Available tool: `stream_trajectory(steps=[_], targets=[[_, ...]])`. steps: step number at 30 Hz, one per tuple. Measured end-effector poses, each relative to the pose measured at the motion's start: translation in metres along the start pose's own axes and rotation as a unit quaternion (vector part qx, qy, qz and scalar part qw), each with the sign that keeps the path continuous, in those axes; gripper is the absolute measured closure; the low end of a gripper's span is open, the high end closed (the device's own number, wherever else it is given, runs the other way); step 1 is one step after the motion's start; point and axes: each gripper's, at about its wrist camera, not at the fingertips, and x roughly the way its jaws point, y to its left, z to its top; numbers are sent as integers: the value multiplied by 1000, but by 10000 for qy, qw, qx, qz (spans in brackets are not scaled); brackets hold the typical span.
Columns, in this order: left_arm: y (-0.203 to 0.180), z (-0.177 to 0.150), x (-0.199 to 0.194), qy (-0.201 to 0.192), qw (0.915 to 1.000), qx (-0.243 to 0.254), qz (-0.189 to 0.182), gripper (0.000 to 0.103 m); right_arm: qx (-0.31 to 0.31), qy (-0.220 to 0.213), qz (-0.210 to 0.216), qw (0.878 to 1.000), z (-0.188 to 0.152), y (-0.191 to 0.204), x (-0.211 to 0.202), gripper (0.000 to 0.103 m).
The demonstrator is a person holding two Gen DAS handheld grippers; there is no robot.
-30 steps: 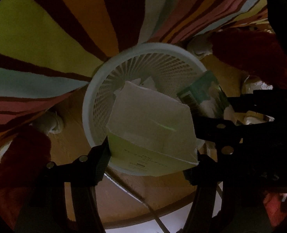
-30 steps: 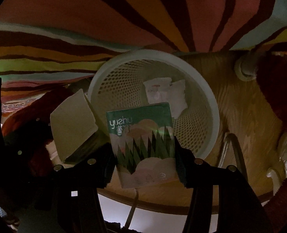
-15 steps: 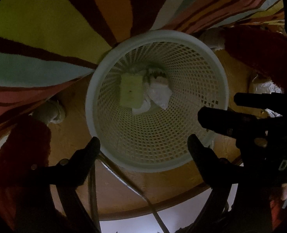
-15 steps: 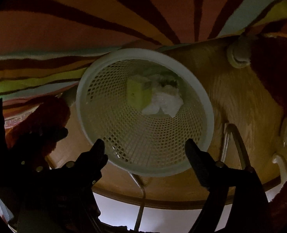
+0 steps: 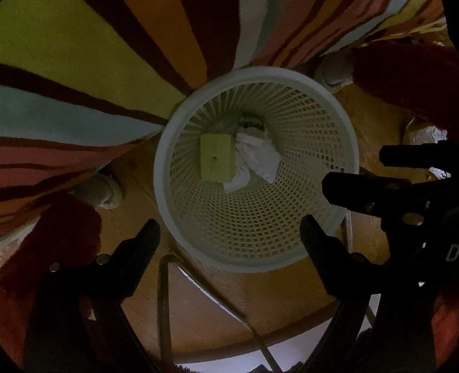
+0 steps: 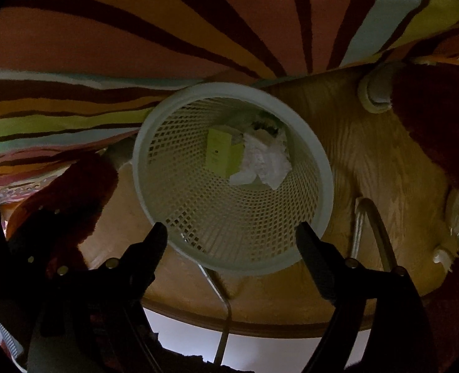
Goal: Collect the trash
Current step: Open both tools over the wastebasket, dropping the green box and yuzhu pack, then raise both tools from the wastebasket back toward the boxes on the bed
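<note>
From left to right: my left hand-held gripper (image 5: 229,230) hangs over the white plastic mesh wastebasket (image 5: 347,143), jaws spread wide and empty. Inside, on the bottom, lie one pale yellow-green cardboard box (image 5: 215,161) and, touching its right side, one crumpled white paper wad (image 5: 254,158); something dark peeks out behind them, too dim to count. My right hand-held gripper (image 6: 231,239) is likewise agape with nothing in it. I count two grippers, one basket, two clear trash pieces. My worry: the basket sits on the round wooden worktop (image 6: 385,168) near its edge, so a careless bump could tip it off.
</note>
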Motion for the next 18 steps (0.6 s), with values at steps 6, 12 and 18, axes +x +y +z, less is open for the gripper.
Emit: stream_trajectory(steps=[6,12,18], targets=[[-5,-16,-23,-191,9996,221,39,14,-253,-155,19,9996,-14,5,-16,23],[3,-33,-51,-669,9976,40,188,14,-599,-631,59,9962,-27,13,-44,23],[6,-55,-85,-1245,9918,23,305,14,-1227,-1392,57,9826,-48,25,-84,23]])
